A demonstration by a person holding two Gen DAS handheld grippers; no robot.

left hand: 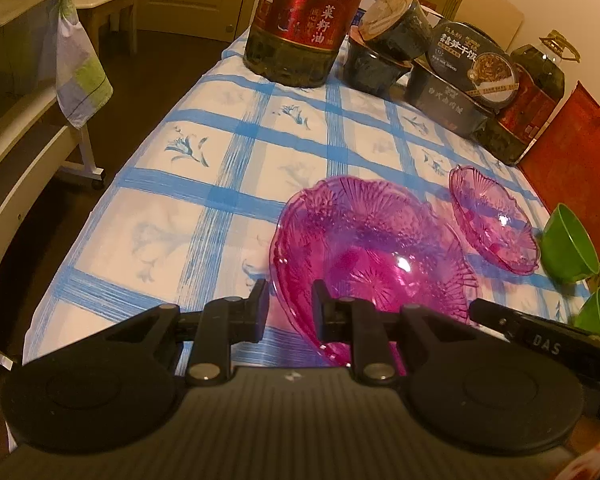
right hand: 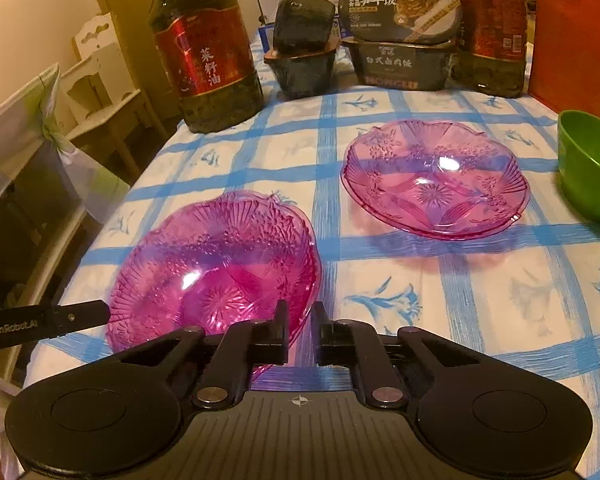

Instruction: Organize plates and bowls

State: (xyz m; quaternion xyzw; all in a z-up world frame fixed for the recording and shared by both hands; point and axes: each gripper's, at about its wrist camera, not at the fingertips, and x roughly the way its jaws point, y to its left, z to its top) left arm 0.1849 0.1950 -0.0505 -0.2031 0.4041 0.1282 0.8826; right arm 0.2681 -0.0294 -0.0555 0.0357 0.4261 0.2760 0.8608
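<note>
Nearest, lower centre, the left gripper [left hand: 288,304] pinches the near rim of a pink glass dish [left hand: 364,256]; the right gripper [right hand: 300,326], jaws pressed together, nips its other edge. Lower left, an arm reads "GenRobot.AI". Upper left, an oil bottle [right hand: 206,52] reads "菜籽油". A second pink dish [right hand: 434,178] sits centre right.

Pink plates [right hand: 216,264] clear glossy embossed plastic; green bowl [right hand: 592,164] smooth plastic; tablecloth [right hand: 480,300] printed cloth w/ sheen.
</note>
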